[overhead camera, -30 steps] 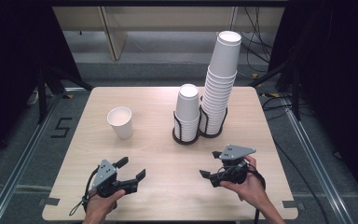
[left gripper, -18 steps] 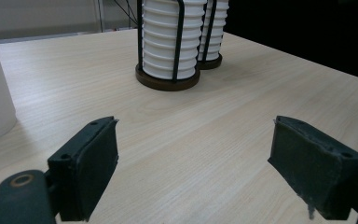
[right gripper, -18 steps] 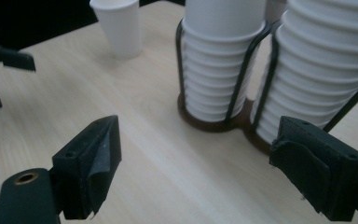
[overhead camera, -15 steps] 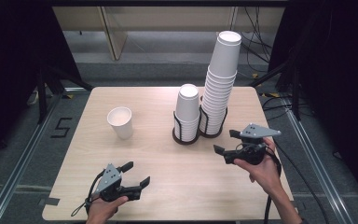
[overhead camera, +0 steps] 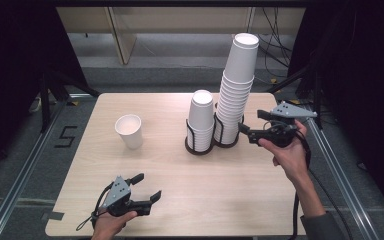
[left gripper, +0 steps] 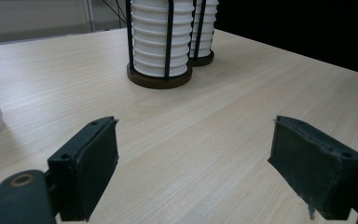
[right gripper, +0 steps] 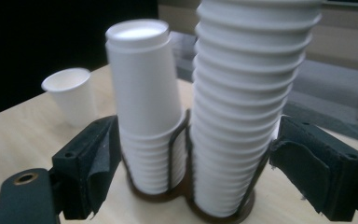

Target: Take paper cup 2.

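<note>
Two stacks of upside-down white paper cups stand in black wire holders at mid-table: a tall stack point(overhead camera: 236, 90) point(right gripper: 249, 102) and a short stack point(overhead camera: 200, 120) point(right gripper: 144, 102) point(left gripper: 154, 39). A single white cup point(overhead camera: 129, 131) point(right gripper: 72, 95) stands upright to their left. My right gripper point(overhead camera: 253, 124) is open, raised just right of the tall stack, jaws pointing at it; in the right gripper view its jaws frame both stacks with nothing held. My left gripper point(overhead camera: 145, 187) rests open near the front left of the table, empty, facing the stacks.
The light wooden table point(overhead camera: 240, 190) has bare surface across its front and left. Dark floor rails point(overhead camera: 25, 165) run along both sides, and cables hang behind the table at the back right.
My right gripper has lifted and travelled forward and to the right, up to the tall stack. My left gripper has drawn back slightly toward the front edge.
</note>
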`<state>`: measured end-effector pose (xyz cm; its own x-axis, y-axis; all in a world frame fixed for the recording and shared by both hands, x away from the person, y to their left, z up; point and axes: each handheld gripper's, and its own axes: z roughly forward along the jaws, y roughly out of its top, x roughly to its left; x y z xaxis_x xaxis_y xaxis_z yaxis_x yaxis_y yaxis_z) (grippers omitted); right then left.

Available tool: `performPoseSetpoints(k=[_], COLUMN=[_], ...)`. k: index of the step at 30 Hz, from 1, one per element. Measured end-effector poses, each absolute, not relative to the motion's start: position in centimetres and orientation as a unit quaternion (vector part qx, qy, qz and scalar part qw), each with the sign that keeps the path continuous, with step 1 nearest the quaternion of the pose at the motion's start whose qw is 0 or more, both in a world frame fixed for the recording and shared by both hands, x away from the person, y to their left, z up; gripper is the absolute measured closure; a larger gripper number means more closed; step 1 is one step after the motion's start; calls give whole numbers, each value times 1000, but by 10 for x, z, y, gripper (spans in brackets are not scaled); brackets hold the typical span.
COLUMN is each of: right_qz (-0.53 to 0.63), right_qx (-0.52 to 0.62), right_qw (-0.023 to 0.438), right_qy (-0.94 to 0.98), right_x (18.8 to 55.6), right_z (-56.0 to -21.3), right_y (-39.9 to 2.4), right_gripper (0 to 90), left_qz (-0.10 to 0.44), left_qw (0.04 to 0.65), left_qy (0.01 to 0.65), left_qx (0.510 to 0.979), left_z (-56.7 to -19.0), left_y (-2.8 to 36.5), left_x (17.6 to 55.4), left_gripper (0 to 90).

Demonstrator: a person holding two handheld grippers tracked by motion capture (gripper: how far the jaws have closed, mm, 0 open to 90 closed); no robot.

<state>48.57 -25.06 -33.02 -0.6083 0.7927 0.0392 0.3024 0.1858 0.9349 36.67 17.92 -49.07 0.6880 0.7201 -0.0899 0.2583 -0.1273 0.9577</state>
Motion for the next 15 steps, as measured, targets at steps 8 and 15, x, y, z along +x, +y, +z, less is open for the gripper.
performPoseSetpoints(k=[8,15], right_qz=[523,533], right_qx=[380,382], right_qw=[244,250], right_qy=[723,713], right_x=[503,516], right_z=[-309,-290], right_y=[-254,-252], right_gripper=[157,158], left_qz=[201,199], left_qw=[552,546], left_qy=[332,316], left_qx=[738,750], left_z=[-494,-495], left_y=[175,171], left_x=[367,365], left_gripper=[147,147])
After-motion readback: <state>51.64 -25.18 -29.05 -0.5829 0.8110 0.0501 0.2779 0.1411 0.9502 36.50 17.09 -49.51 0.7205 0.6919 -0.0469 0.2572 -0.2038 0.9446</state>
